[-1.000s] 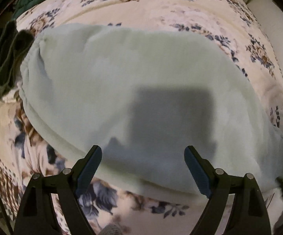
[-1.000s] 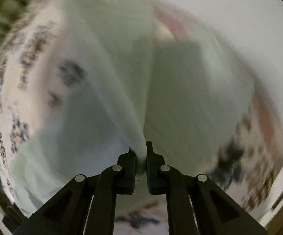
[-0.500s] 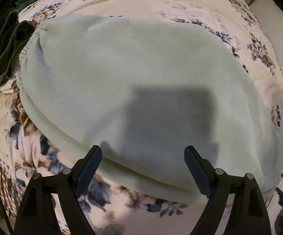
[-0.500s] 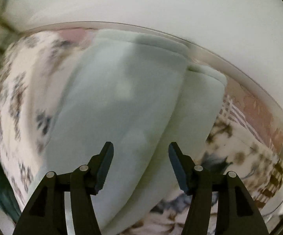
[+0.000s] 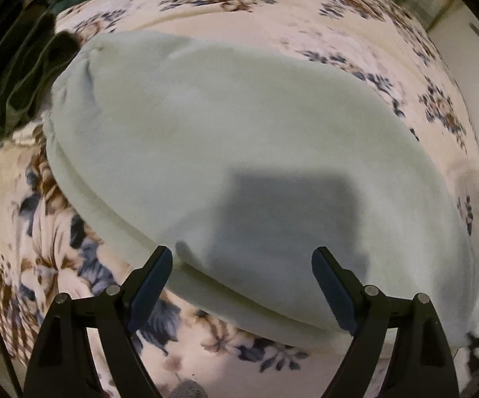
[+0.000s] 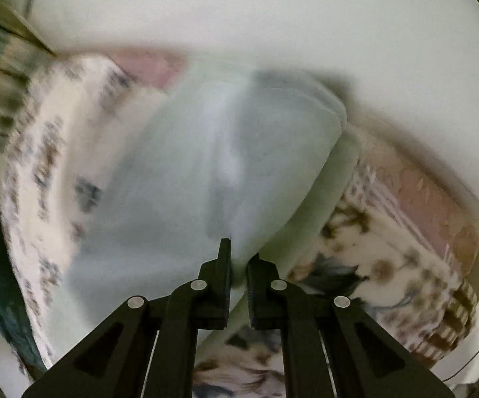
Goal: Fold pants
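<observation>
Tongs at the folded pants

Right tongs are seen pinched narrow on a fold of the pale green pants, fabric caught between the two black fingers; that view is blurred. Left tongs are held wide apart above the near edge of the pants, nothing between the blue pads, and a square shadow is cast on the cloth just ahead. The pants are laid folded on the bed, across a floral blanket. A dark green garment is bunched beside the far left end of the pants. A white wall is seen beyond the bed.
</observation>
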`<move>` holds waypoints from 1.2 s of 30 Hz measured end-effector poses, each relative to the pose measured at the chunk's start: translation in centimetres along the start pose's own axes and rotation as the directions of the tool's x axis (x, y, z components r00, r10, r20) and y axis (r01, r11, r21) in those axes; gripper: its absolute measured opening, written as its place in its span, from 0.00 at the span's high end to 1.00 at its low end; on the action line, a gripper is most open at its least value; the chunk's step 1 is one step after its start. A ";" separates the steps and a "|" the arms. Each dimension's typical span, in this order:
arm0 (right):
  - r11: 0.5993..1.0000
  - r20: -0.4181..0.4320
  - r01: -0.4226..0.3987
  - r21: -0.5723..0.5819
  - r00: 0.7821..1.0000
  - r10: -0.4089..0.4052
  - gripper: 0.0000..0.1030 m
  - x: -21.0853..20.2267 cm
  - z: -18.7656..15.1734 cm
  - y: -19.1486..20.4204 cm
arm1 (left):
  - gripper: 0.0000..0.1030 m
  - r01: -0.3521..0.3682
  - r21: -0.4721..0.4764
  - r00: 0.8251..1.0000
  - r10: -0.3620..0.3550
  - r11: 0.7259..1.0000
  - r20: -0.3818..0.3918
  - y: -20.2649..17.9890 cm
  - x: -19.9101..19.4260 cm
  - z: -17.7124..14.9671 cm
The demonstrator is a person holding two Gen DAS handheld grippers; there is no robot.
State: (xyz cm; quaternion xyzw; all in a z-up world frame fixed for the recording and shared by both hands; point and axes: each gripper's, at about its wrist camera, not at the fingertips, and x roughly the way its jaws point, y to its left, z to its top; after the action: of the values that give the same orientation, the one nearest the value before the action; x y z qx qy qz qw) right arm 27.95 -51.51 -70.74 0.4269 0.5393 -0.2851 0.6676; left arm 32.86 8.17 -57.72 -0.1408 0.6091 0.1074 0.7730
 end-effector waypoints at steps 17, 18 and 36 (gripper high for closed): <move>0.939 -0.466 -0.332 -0.085 0.847 0.257 0.29 7.1 -22.8 16.9 | 0.17 0.028 -0.370 0.999 -0.037 0.929 -0.017 15.7 -0.9 7.0; 0.943 -0.482 -0.326 -0.067 0.838 0.255 0.29 8.2 -23.8 17.4 | 0.17 0.023 -0.388 0.999 -0.034 0.921 -0.023 16.5 -0.2 7.7; 0.951 -0.337 -0.244 -0.189 0.926 0.170 0.82 7.9 -26.4 20.8 | 0.87 0.008 -0.294 1.000 0.001 0.956 0.029 19.9 -1.1 7.3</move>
State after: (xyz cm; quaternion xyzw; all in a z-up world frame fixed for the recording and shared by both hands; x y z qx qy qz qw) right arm 34.89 -17.83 -74.27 0.4427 0.6201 -0.0768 0.6431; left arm 32.58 29.34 -56.76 -0.2536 0.5748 0.1973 0.7526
